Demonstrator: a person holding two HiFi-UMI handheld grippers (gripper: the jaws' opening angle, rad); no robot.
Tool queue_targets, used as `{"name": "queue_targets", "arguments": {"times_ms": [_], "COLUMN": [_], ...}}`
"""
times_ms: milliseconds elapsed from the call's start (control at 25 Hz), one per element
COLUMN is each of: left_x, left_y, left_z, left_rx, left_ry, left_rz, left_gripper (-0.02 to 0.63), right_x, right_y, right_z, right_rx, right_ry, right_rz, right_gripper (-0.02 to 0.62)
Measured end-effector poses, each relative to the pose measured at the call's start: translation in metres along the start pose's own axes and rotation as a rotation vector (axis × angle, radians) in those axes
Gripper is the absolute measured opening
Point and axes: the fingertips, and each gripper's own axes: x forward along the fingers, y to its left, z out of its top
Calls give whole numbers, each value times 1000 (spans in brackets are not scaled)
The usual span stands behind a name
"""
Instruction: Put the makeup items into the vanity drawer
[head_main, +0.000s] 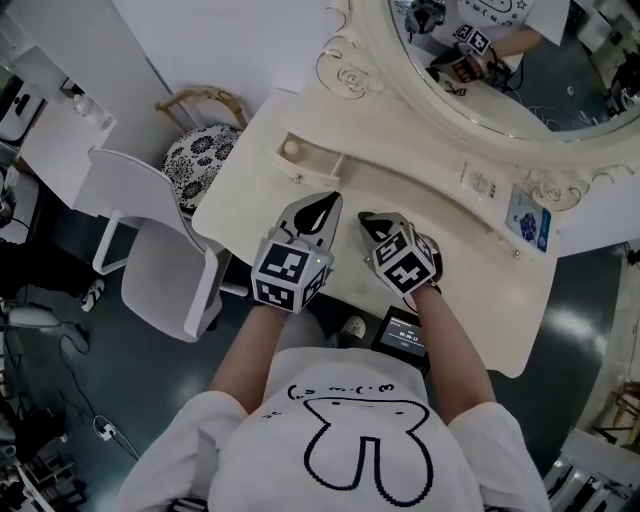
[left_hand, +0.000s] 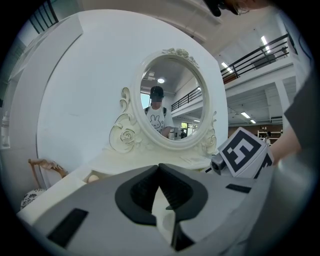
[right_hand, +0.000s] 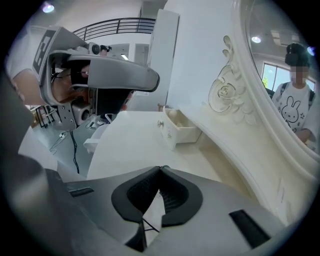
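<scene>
Left hand-held gripper (head_main: 324, 206), right hand-held gripper (head_main: 367, 220): clenched, empty. Drawer (head_main: 318, 163): open; likely risk, knocked askew if jaws reach in unopened.

Vanity (head_main: 440, 215) cream, smooth, satin painted; mirror (head_main: 520, 70) glossy glass; left gripper (left_hand: 159, 167) fingers (left_hand: 137, 192) black, ribbed, matt.

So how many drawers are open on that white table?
1. The open drawer is pulled out at the left end of the vanity, with a small round thing inside. No other open drawer shows, though the person's arms hide some of the front edge.
</scene>
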Motion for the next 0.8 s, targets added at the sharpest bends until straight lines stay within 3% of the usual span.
{"name": "queue_targets", "arguments": {"times_ms": [480,800], "left_x": [12,15], "left_y": [10,31], "left_z": [27,40], "left_rx": [32,35], "left_ry": [-23,-37], "left_rz": [-14,4], "left_gripper": [3,3], "right_x": [-19,-15], "right_y": [-33,-45], "right_z": [43,77], "right_rx": [27,-38], "right_ry": [-80,-109], "right_rz": [-32,-31], "right_gripper": [12,12]}}
